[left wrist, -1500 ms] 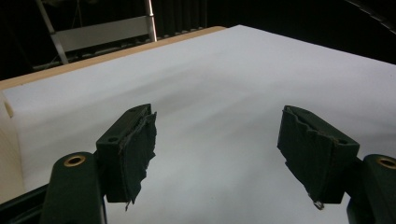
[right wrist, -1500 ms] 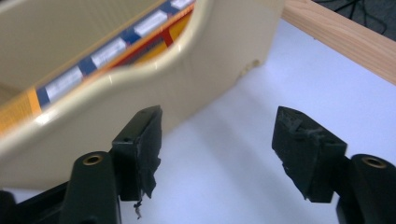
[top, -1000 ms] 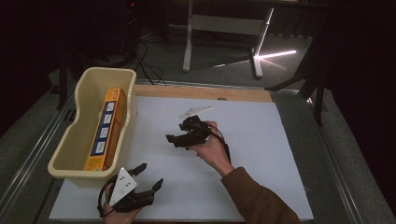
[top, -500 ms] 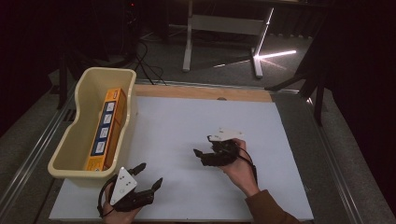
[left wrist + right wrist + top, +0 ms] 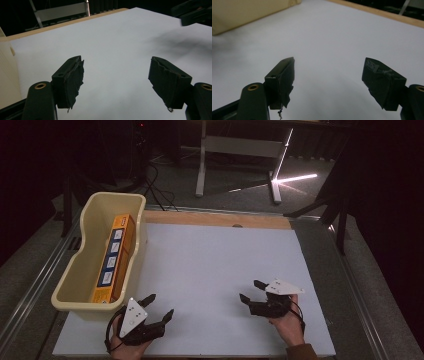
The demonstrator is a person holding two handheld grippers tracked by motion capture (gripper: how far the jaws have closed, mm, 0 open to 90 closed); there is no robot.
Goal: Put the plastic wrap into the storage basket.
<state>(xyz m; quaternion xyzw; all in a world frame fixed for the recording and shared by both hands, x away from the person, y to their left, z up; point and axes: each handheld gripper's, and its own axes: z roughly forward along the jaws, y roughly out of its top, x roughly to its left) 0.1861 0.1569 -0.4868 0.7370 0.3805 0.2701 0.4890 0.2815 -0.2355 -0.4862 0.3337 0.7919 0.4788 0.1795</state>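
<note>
**Orange box in the tub, both grippers open and empty**

Orange box [image 5: 114, 261] lying lengthwise inside the cream tub [image 5: 80, 280], just beyond and a little left of the left gripper [image 5: 156, 306]. Row of small white-and-blue labels along its top face; far end near the tub's far wall, near end close to the near wall. Tub standing on the table's [image 5: 210, 255] white sheet at its left edge, well apart from the right gripper [image 5: 251, 291].

Left gripper held low over the near left part of the table, jaws spread wide with nothing between them, pointing away and to the right. Grey three-cornered plate on top, a hand [image 5: 131, 347] beneath. In the left gripper view, left gripper [image 5: 116, 83] showing frayed black pads [image 5: 73, 80] and bare white sheet in the gap; cream tub wall [image 5: 7, 75] at the left edge, dark shape of the other gripper at the upper right corner.

Right gripper held over the near right part of the table, jaws likewise wide apart and empty, pointing left toward the tub. Hand [image 5: 289, 327] wrapped round its rear, cable looping beside. In the right gripper view, right gripper [image 5: 328, 82] open over plain white sheet, tub [image 5: 249, 11] far ahead at upper left, wooden table edge [image 5: 387, 13] across the upper right.
</note>
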